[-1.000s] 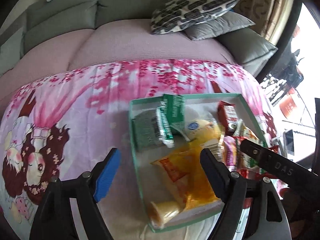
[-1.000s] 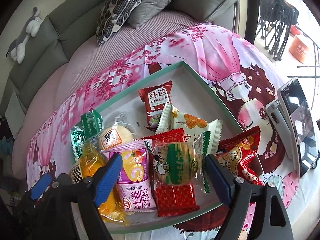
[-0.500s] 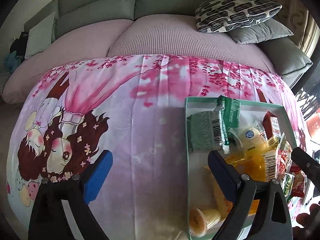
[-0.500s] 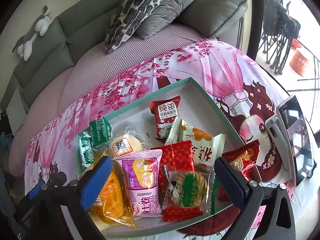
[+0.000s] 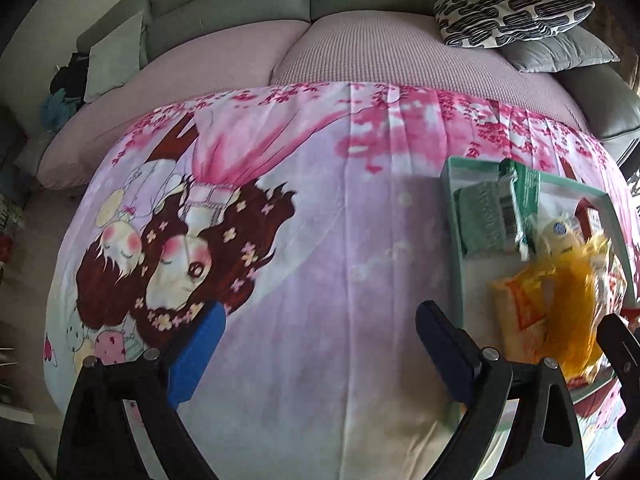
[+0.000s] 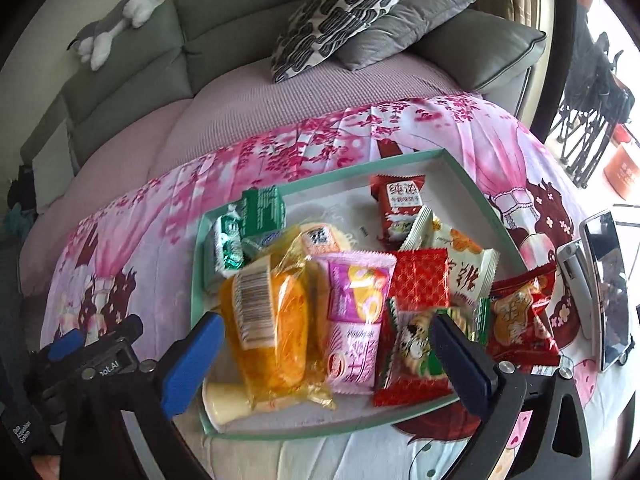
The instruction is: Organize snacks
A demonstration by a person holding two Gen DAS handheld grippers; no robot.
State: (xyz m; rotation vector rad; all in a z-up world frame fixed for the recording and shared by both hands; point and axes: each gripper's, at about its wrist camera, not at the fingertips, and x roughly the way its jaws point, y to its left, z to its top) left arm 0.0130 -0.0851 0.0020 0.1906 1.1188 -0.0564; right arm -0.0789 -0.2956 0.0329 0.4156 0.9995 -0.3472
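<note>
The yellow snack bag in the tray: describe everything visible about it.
The yellow snack bag is a crinkly, see-through yellow plastic wrapper with a white barcode label near its top. It lies flat along the left side of the green-rimmed tray, over a pale cream item, its right edge against the pink packet. Neither gripper touches it.

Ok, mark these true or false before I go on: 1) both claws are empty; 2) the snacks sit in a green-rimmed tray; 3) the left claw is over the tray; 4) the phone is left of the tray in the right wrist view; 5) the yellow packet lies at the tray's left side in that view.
1) True: the left claw and the right claw stand open, with nothing between the jaws.
2) True: the snacks lie in the green-rimmed tray.
3) False: it hangs over the pink cloth, beside the tray.
4) False: the phone stands to its right.
5) True: the yellow packet lies there.
</note>
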